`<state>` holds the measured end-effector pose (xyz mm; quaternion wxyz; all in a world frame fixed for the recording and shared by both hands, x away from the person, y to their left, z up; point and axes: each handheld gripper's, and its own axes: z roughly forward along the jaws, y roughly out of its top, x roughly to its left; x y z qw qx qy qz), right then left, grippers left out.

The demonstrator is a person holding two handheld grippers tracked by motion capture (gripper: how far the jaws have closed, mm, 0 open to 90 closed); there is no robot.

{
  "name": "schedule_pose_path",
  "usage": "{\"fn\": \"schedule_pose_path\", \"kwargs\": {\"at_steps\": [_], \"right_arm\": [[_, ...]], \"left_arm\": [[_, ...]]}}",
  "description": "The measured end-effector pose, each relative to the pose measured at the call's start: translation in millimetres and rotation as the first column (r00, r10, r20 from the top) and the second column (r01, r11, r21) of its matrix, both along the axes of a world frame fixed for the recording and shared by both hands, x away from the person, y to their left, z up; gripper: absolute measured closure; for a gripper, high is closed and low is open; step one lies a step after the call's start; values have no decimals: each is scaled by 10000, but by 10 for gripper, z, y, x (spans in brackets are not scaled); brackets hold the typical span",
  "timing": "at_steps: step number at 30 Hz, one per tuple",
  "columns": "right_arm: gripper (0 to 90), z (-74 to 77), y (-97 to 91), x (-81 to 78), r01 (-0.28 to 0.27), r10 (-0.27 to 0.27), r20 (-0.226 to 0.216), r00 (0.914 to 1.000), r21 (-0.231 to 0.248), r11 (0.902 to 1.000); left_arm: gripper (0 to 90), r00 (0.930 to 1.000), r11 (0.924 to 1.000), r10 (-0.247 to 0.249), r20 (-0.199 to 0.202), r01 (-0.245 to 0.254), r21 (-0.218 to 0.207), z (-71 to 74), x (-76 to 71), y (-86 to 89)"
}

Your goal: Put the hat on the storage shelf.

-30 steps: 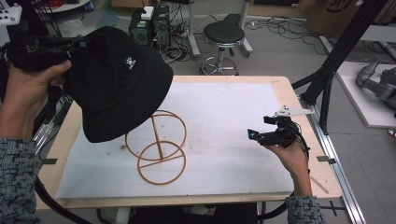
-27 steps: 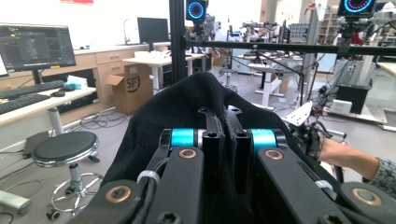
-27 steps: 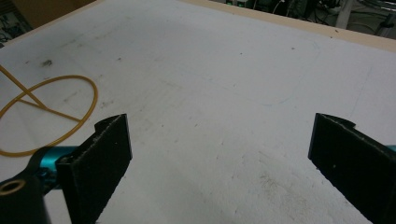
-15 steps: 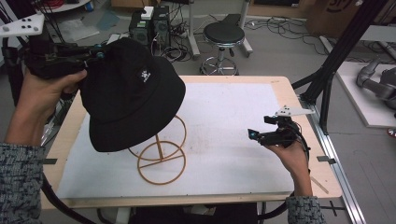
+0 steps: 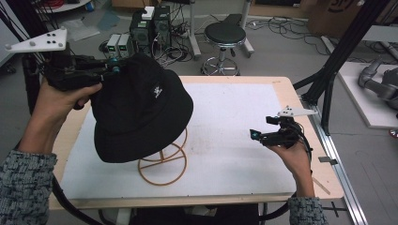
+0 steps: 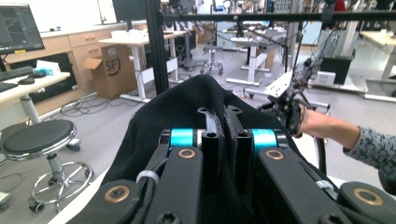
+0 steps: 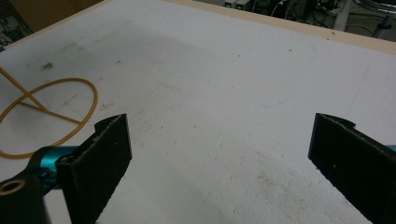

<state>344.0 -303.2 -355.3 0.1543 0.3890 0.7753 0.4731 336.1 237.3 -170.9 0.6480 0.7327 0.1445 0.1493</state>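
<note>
A black bucket hat (image 5: 141, 112) with a small white logo hangs over a tan wire stand (image 5: 163, 161) on the white table top (image 5: 234, 126). My left gripper (image 5: 115, 69) is shut on the hat's brim at the hat's upper left. In the left gripper view the hat's black cloth (image 6: 187, 107) is pinched between the two closed jaws of that gripper (image 6: 223, 121). My right gripper (image 5: 256, 135) hovers low over the table at the right, open, with nothing between its pads (image 7: 109, 154). The stand's base ring (image 7: 51, 116) lies off to its left.
A round black stool (image 5: 225, 35) and computer boxes (image 5: 150, 23) stand beyond the table's far edge. A black frame post (image 5: 338, 61) rises at the right. The table's wooden rim (image 5: 187, 199) runs along the near side.
My left gripper has carried the hat to the right and slightly down, so it now covers more of the wire stand. The right gripper has stayed in place.
</note>
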Motion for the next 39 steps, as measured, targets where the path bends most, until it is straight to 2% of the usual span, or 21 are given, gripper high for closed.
{"fn": "schedule_pose_path", "kwargs": {"at_steps": [5, 13, 18, 24, 29, 39], "right_arm": [[58, 0, 1, 0, 8, -8, -4, 10000, 11, 10000], [58, 2, -9, -1, -11, 11, 24, 10000, 22, 10000], [58, 2, -4, -1, -7, 7, 45, 10000, 8, 10000], [58, 2, -3, -2, -14, 14, 46, 10000, 17, 10000], [58, 5, -8, -5, -31, 31, 8, 10000, 31, 10000], [59, 5, -7, -6, -5, 5, 14, 10000, 35, 10000]], "left_arm": [[864, 9996, 9992, -293, -14, 294, 253, -47, -32, -92], [864, 9990, 9983, -456, -37, 458, 369, -119, -66, -185], [856, 9986, 9947, -467, 230, 444, 932, -156, -135, -273], [857, 9983, 9896, -479, 318, 431, 1374, -195, -160, -347], [857, 9980, 9887, -588, 229, 550, 1396, -262, -170, -379], [847, 9981, 9834, -606, 103, 580, 1722, -395, -199, -420]]}}
